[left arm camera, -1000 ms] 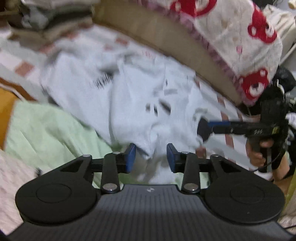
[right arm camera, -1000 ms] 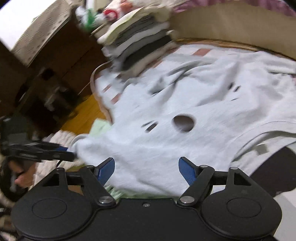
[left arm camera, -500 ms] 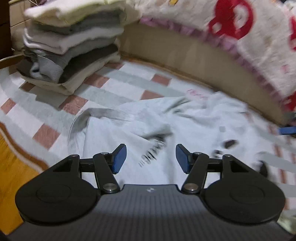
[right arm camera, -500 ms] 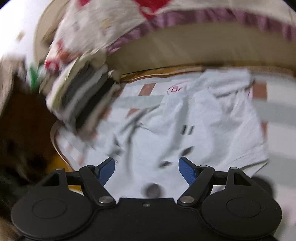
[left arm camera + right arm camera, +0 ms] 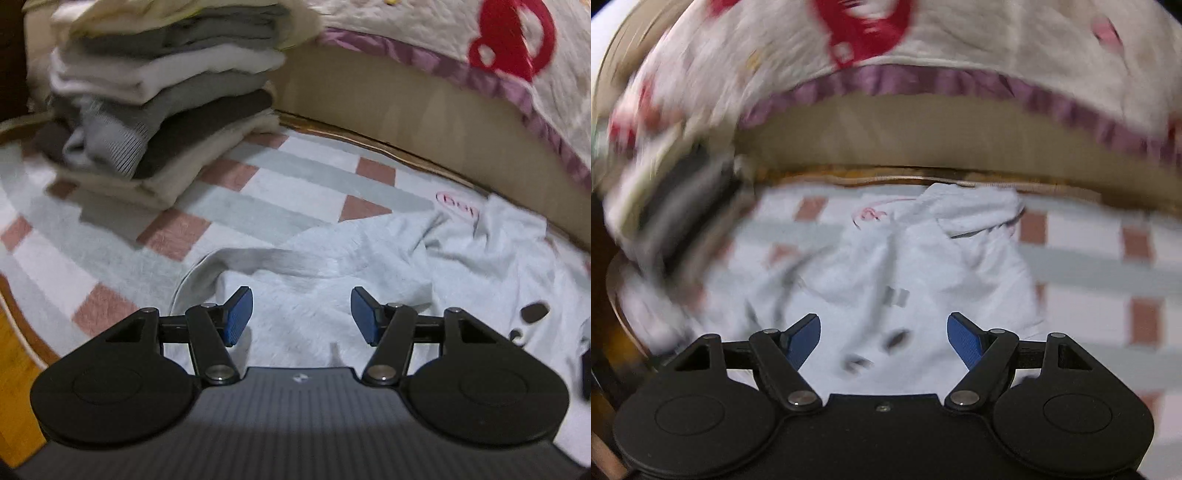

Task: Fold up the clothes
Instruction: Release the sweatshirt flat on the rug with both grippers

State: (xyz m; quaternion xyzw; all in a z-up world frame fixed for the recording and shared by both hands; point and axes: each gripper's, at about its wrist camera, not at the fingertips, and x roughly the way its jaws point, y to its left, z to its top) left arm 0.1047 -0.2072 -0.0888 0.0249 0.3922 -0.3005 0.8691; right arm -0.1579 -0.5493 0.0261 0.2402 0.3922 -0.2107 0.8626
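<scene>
A pale grey-white shirt (image 5: 388, 280) with small dark prints lies crumpled on the checked blanket (image 5: 280, 177). In the left wrist view my left gripper (image 5: 301, 314) hovers open just above the shirt's near left part, beside a grey band of its edge (image 5: 255, 258). Nothing sits between its blue pads. The right wrist view is blurred; there the same shirt (image 5: 916, 266) spreads ahead and below my right gripper (image 5: 884, 341), which is open and holds nothing.
A tall stack of folded clothes (image 5: 159, 96) stands at the back left, also the blurred stack (image 5: 668, 192) at the left of the right wrist view. A beige padded wall (image 5: 406, 114) with a red-printed quilt (image 5: 480, 40) over it runs behind. Wooden floor (image 5: 14, 387) shows at left.
Both grippers have let go of the shirt and swung toward the back wall. The left gripper's jaws have widened. The shirt now lies on the blanket; the stack looms nearer on the left.
</scene>
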